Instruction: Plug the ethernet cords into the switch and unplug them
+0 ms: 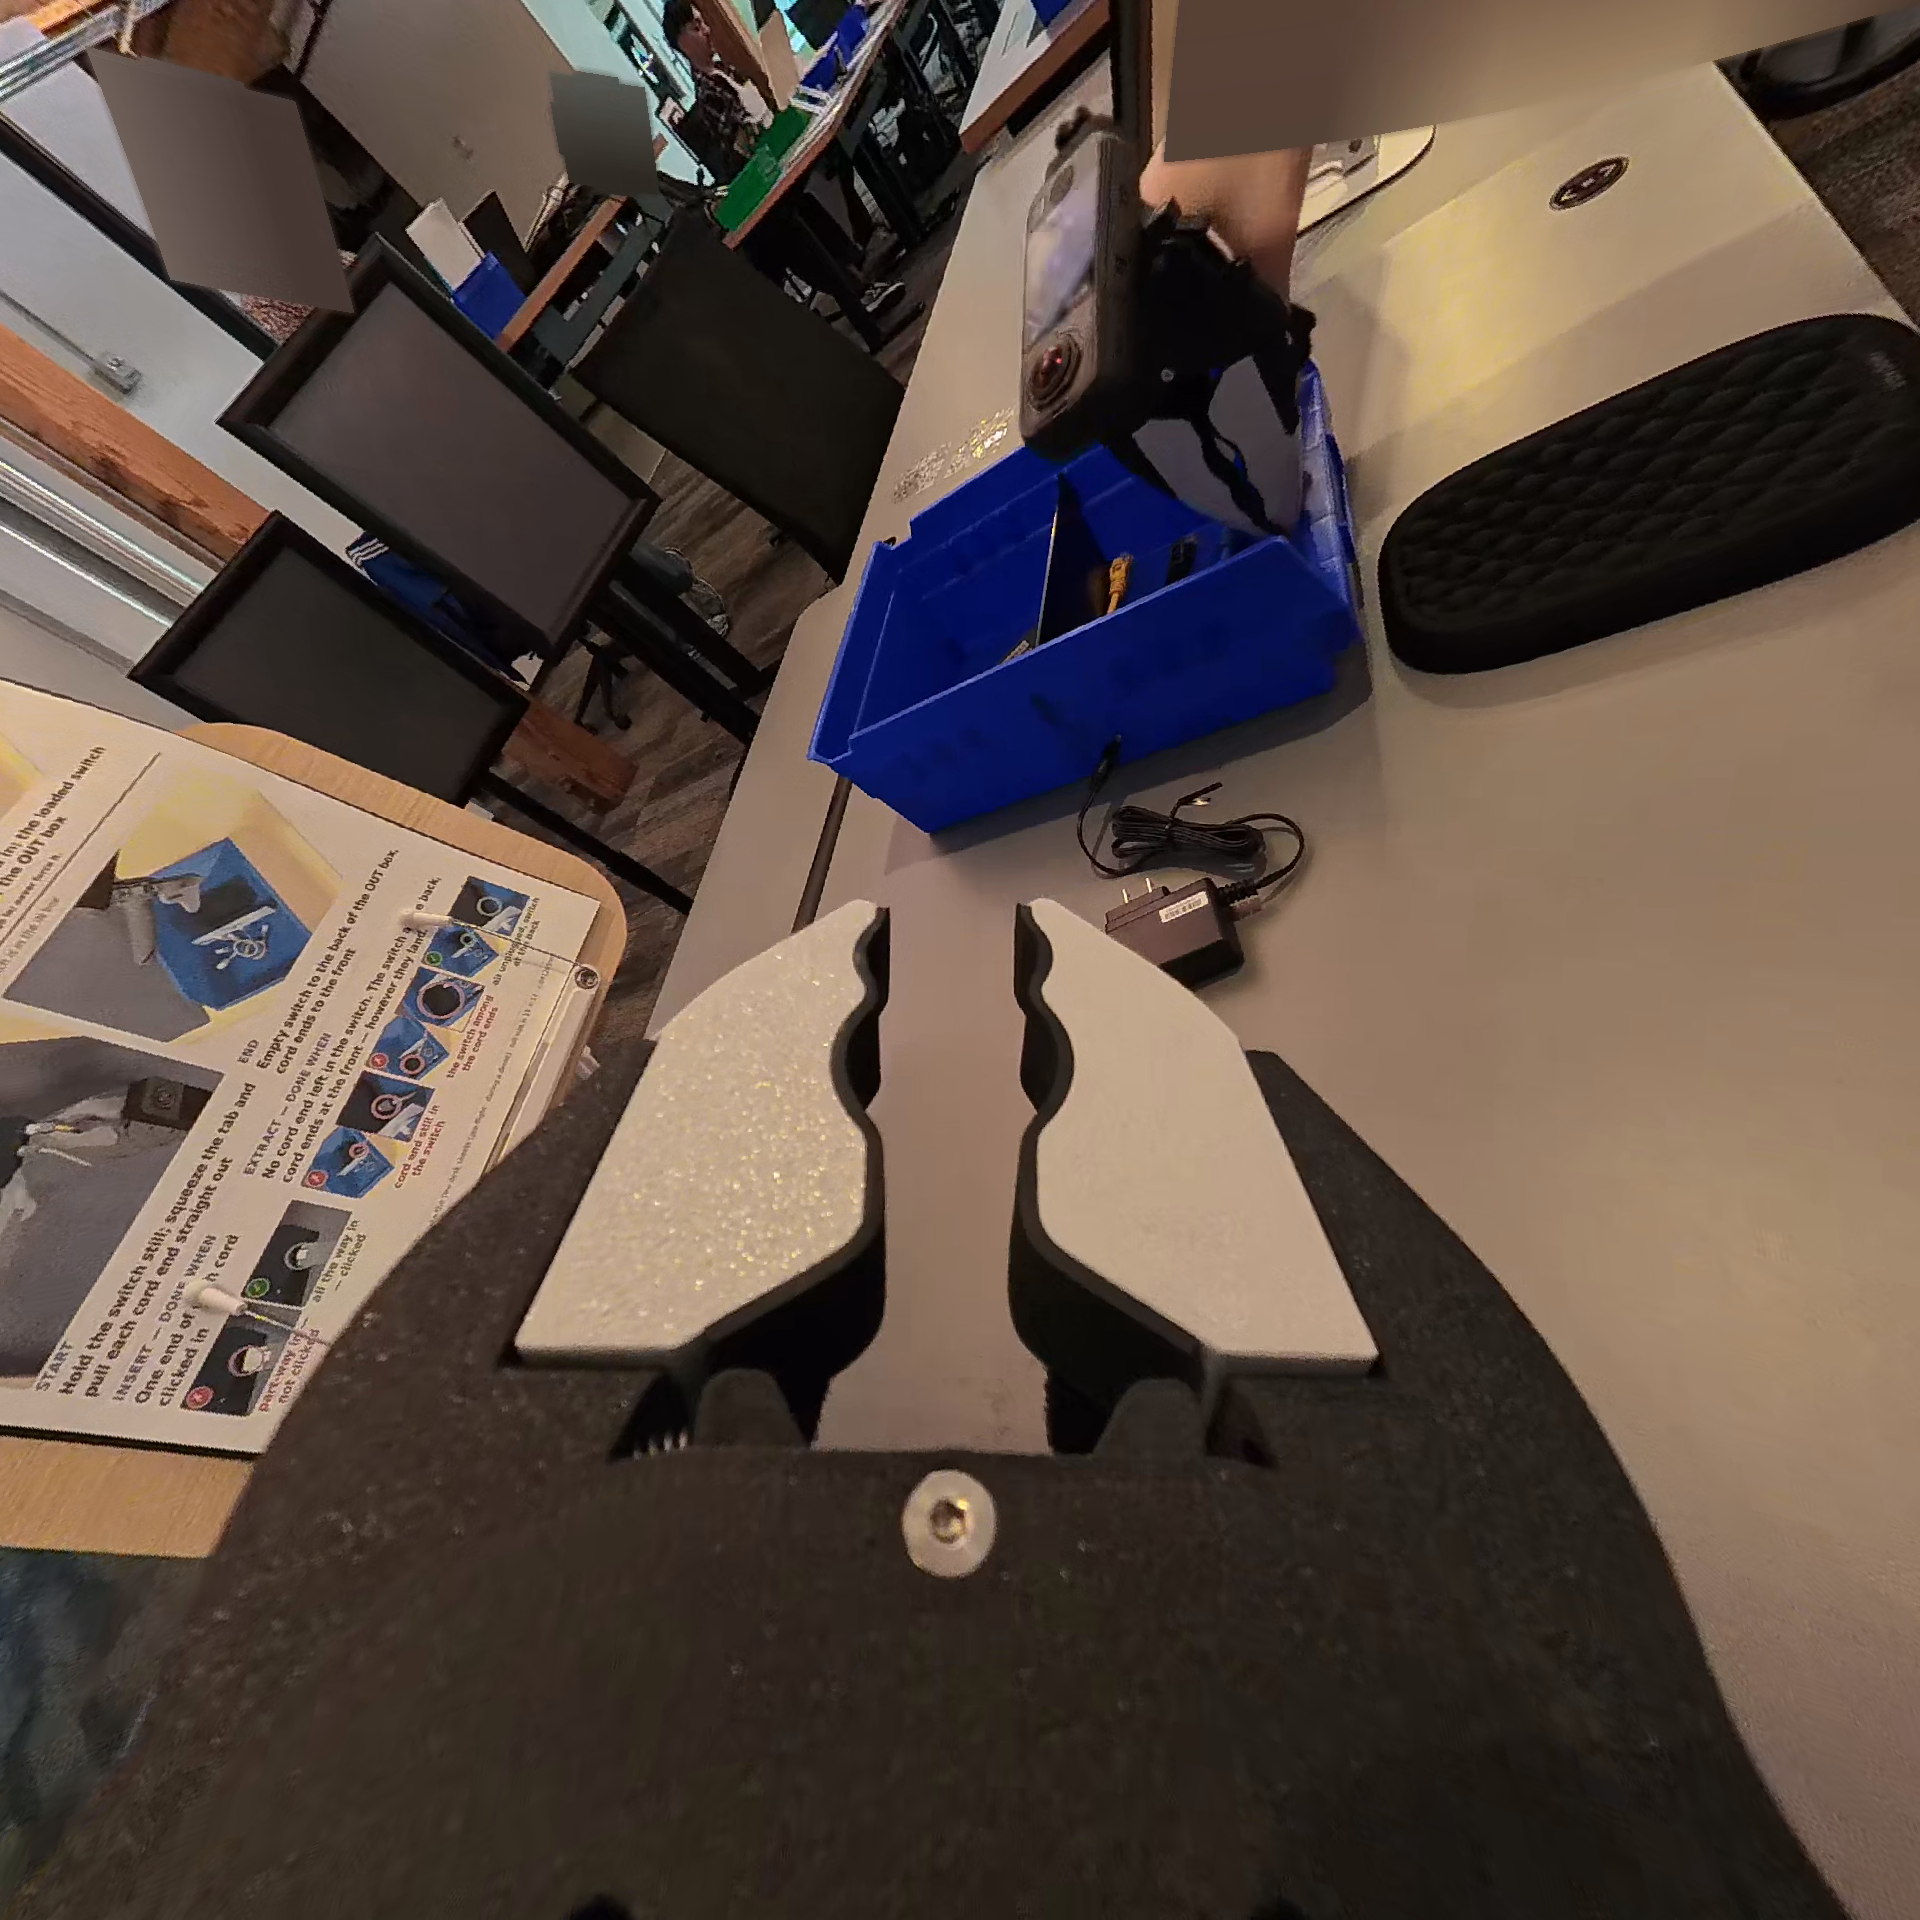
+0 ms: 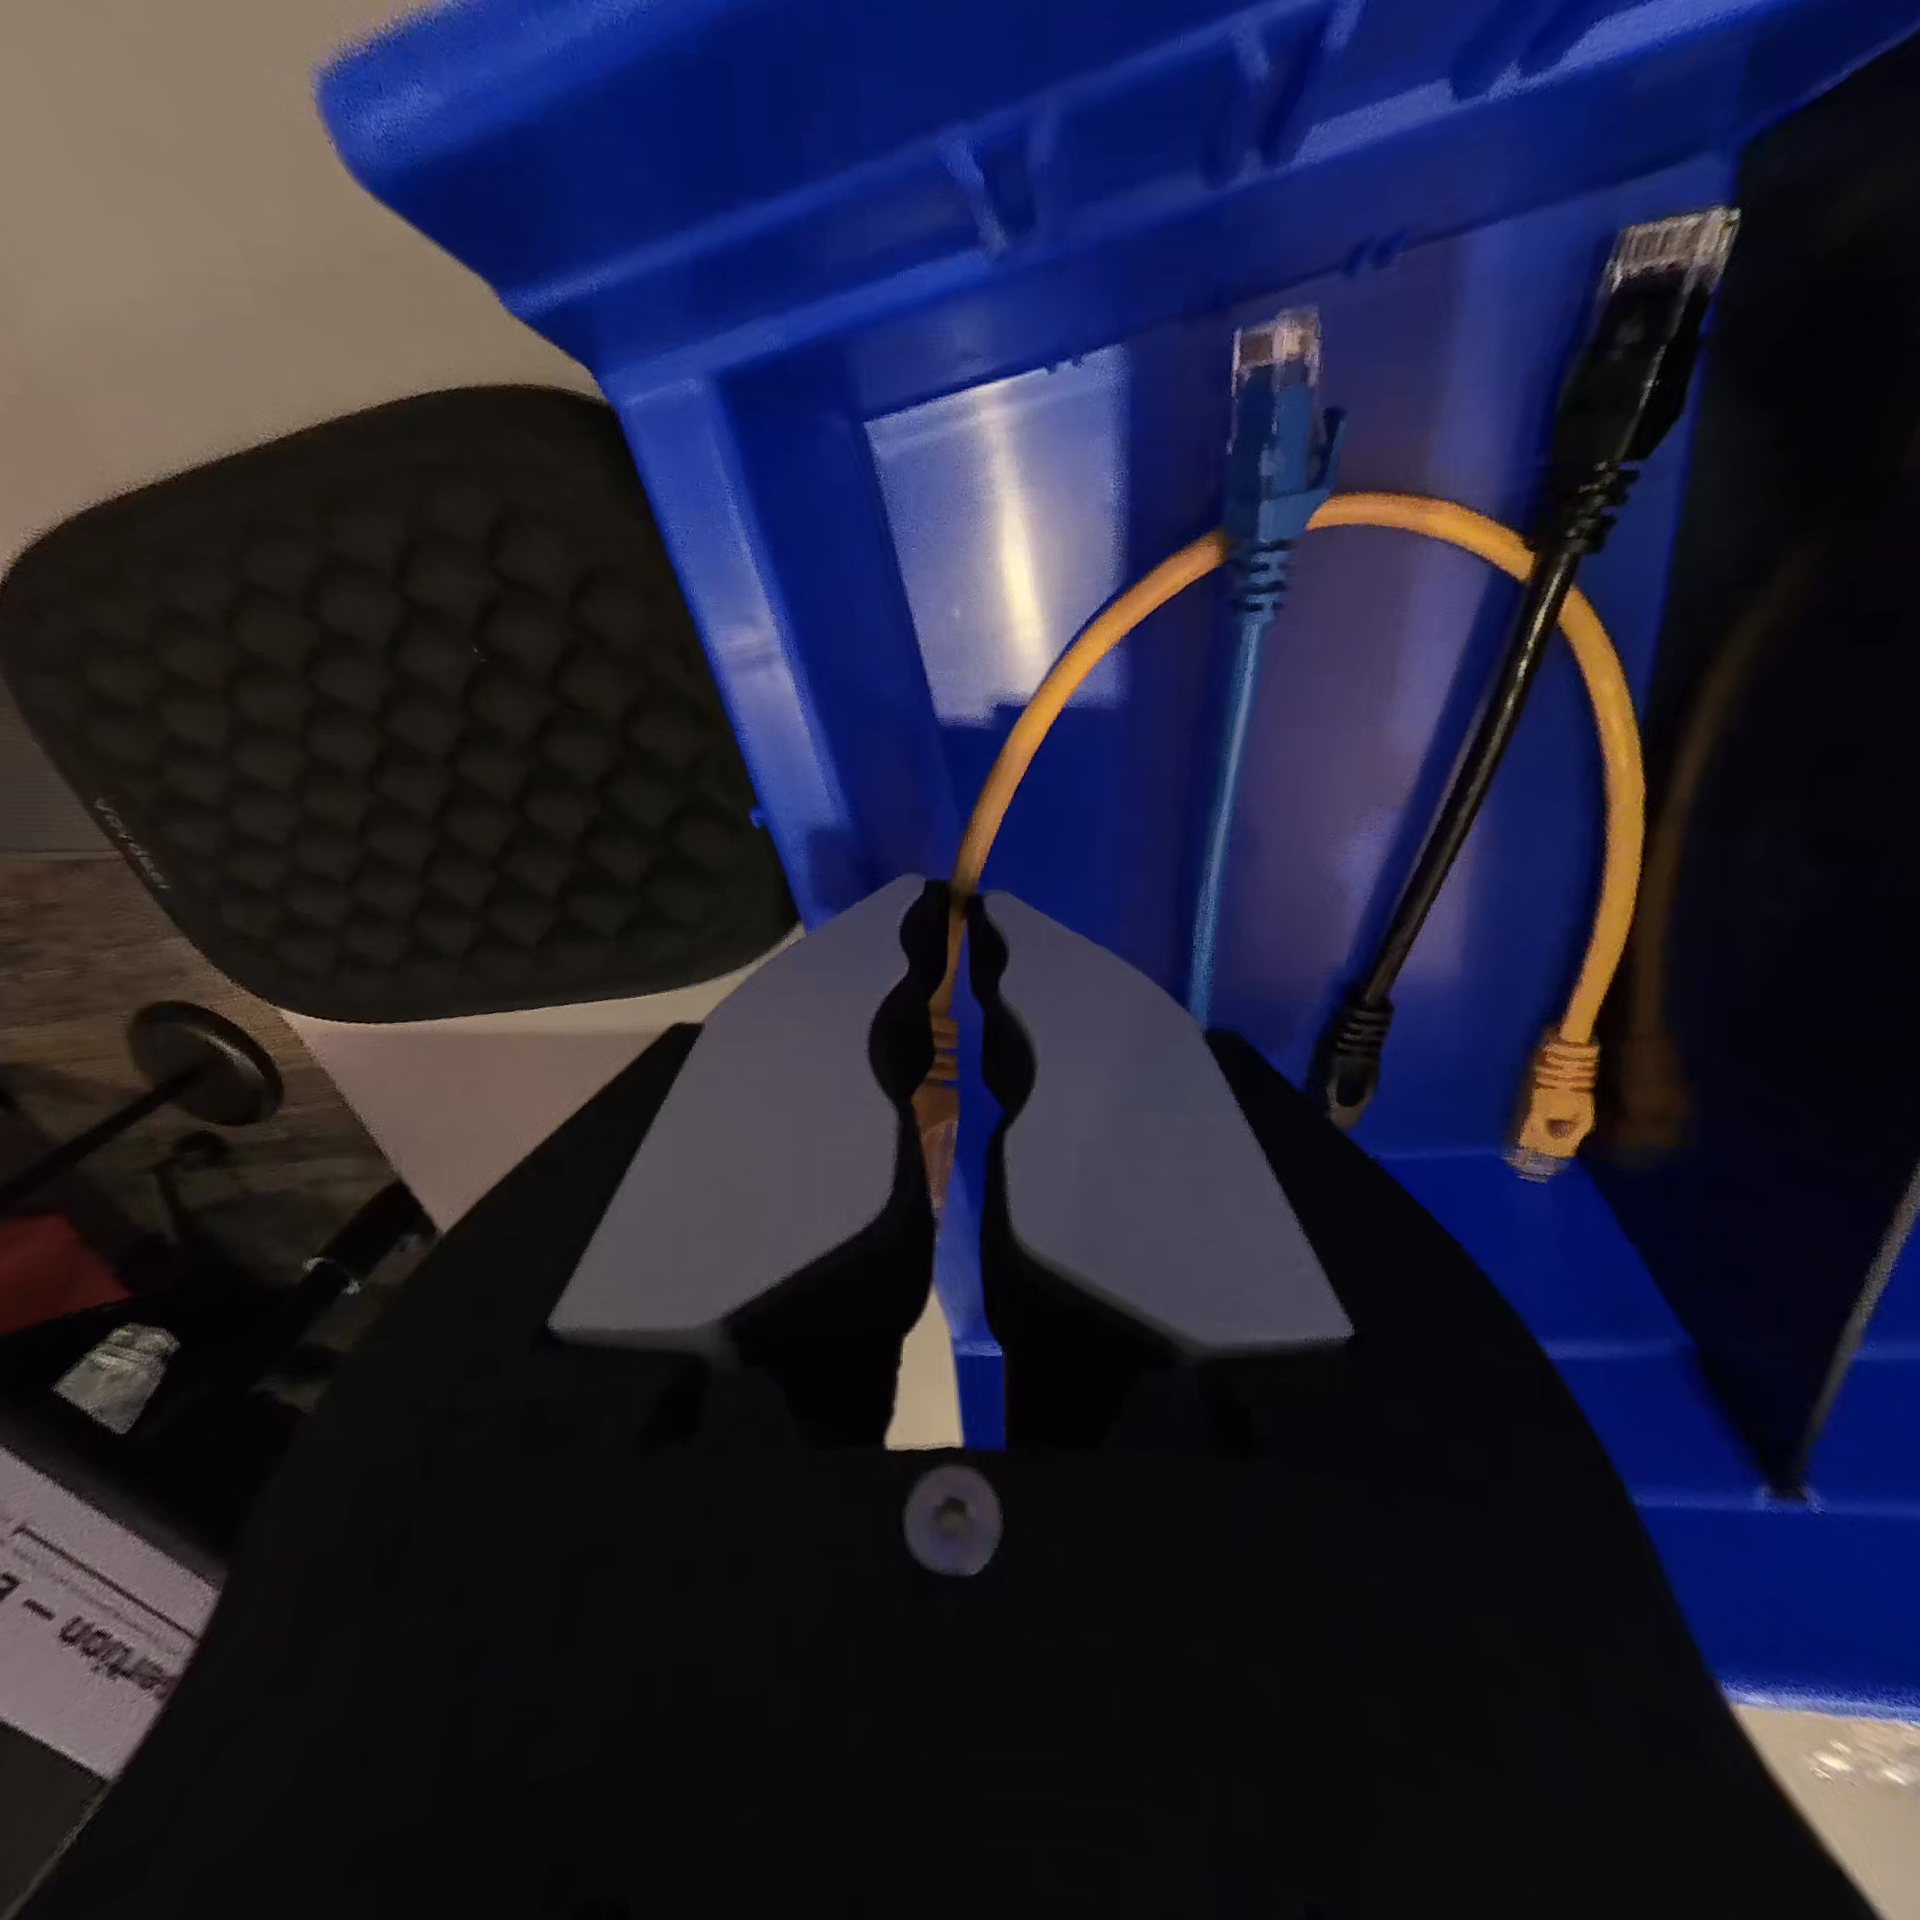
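Orange ethernet cord (image 2: pixel 1351 520) (pinched) in right fingers (image 2: pixel 821 1091)

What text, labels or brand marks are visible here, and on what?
I'm not transcribing the wording, so this lists only the things that bear it.
Instruction sheet: printed headings and captions, mostly legible.
Power adapter: small label, too small to read.
Wrist rest: embossed brand mark, blurred.
Desk grommet: a mark, too small to read.
Paper, lower left in the right wrist view: cut off and blurred.
Blue bin: no writing visible.
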`<move>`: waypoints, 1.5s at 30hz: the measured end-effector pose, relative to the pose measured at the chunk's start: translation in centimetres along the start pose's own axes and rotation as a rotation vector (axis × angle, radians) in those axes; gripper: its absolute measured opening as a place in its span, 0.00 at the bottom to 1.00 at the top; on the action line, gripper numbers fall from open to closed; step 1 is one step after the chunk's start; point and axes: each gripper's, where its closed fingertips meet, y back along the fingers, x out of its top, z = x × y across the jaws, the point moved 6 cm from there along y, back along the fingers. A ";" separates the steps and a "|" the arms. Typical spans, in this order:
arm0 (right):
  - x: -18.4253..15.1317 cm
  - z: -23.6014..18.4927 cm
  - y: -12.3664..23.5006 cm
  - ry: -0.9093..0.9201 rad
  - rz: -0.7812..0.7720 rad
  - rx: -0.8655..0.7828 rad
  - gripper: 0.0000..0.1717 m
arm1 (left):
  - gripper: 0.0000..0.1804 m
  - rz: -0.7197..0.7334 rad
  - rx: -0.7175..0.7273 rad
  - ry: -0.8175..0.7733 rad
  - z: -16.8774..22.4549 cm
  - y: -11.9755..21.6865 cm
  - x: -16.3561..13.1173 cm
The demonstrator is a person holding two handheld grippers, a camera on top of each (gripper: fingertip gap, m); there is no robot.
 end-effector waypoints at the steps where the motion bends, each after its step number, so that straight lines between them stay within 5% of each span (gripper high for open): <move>1: -0.3 0.3 -0.2 0.022 -0.026 -0.017 0.01 | 0.12 -0.001 0.001 -0.001 0.0 0.0 0.0; 8: -2.5 2.4 -2.1 0.075 -0.086 -0.090 0.00 | 0.11 0.001 0.021 -0.004 -0.3 0.2 0.0; 15: -3.1 2.5 3.0 0.045 0.096 -0.255 0.00 | 0.11 0.003 0.061 0.010 -1.1 0.8 -0.2; 18: -4.0 0.7 4.1 0.010 0.095 -0.167 0.00 | 0.11 0.001 0.072 0.011 -1.3 1.0 -0.3; 26: -5.1 0.8 1.0 -0.024 0.011 -0.230 0.00 | 0.11 -0.036 0.116 -0.001 -1.8 1.6 -0.3; 30: -4.8 1.9 7.6 -0.175 0.244 -0.517 0.02 | 0.11 -0.152 0.260 0.050 -3.7 4.9 -0.2; 33: -7.9 3.8 12.6 -0.461 0.330 -0.680 0.15 | 0.11 -0.341 0.497 0.075 -7.2 9.5 -0.9; 36: -10.5 5.6 12.4 -0.677 0.352 -0.668 0.23 | 0.12 -0.507 0.712 0.208 -10.8 15.1 -3.0; 39: -11.2 6.7 8.7 -0.831 0.340 -0.558 0.32 | 0.13 -0.560 0.709 0.459 -11.4 18.8 -6.8; 45: -9.9 8.0 2.6 -0.935 0.292 -0.389 0.27 | 0.29 -0.718 0.664 0.805 -8.4 21.7 -16.1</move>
